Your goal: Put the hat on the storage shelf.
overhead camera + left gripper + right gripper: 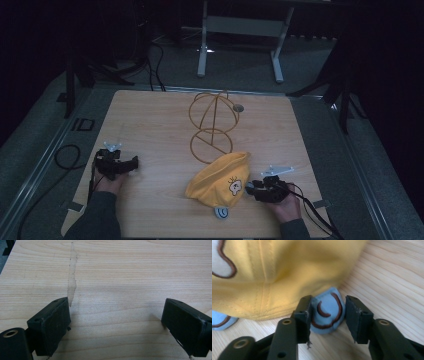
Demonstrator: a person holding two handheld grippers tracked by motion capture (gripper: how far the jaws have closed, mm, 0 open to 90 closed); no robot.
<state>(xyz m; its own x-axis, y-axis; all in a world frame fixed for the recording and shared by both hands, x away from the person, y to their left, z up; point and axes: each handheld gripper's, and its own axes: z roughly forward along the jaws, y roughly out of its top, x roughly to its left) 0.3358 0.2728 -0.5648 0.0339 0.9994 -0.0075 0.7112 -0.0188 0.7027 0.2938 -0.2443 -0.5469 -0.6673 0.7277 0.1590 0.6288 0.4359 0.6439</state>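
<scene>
A yellow cap (220, 182) with a cartoon patch lies on the wooden table (150, 115), front right of centre. Up close, the cap (274, 277) has a blue ear flap (327, 312) sticking out at its edge. My right gripper (328, 315) is open, its jaws standing either side of this flap; the left jaw touches it and the right jaw is a little apart. From above, the right gripper (252, 189) sits at the cap's right edge. My left gripper (134, 166) rests open at the left, and its jaws (115, 322) have bare wood between them.
A gold wire hat stand (211, 129) stands behind the cap, mid-table. A small round fitting (238, 107) sits near the far edge. Another blue flap (222, 212) pokes out at the cap's front. Cables (65, 155) lie on the floor left; a metal frame (240, 30) stands beyond.
</scene>
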